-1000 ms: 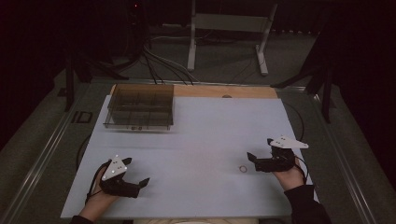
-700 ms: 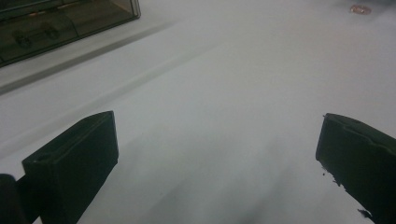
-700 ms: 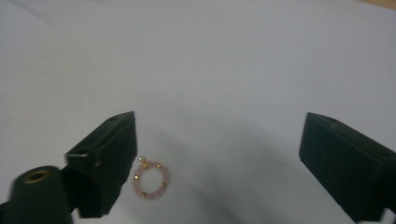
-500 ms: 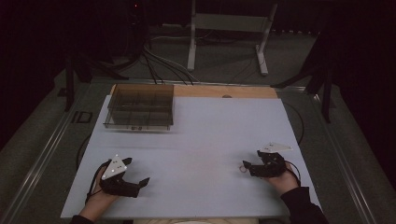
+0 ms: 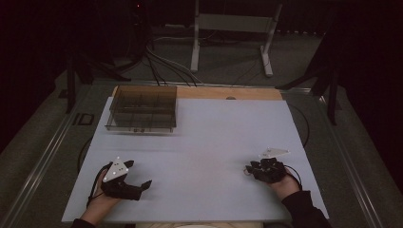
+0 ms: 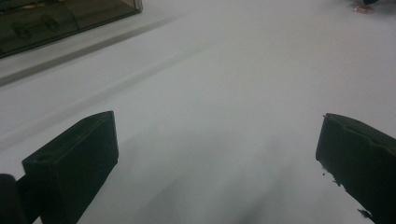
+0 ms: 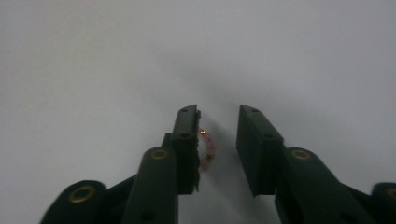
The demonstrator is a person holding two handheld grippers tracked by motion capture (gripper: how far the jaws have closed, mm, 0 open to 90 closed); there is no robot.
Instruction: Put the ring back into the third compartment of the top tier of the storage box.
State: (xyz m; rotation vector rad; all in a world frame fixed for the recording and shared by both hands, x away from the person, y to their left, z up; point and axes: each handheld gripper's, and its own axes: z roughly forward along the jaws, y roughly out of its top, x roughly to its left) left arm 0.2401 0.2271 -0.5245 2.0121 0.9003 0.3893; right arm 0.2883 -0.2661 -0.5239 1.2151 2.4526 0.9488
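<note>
A small bead bracelet (image 7: pixel 208 147), pink with gold beads, lies on the white mat (image 5: pixel 214 128). My right gripper (image 7: pixel 217 111) is set down over it at the front right (image 5: pixel 249 169). Its jaws have just been closing and stand narrow around the bracelet. The bracelet rests against the left fingertip (image 7: pixel 186 126), while the other jaw is still apart from it. At the front left my left gripper (image 5: pixel 139 173) rests on the mat, jaws wide open (image 6: pixel 219 116) with nothing between them. The bracelet (image 6: pixel 363 8) shows far off in the left gripper view.
A clear plastic box with compartments (image 5: pixel 141 109) stands at the back left of the mat, also in the left gripper view (image 6: pixel 46 23). A wooden strip (image 5: pixel 228 92) runs along the mat's far edge. Metal stand legs and cables lie on the floor beyond.
My right gripper has sunk onto the mat and shifted left over the bracelet, and its jaws have narrowed around it. The left gripper has stayed where it was.
</note>
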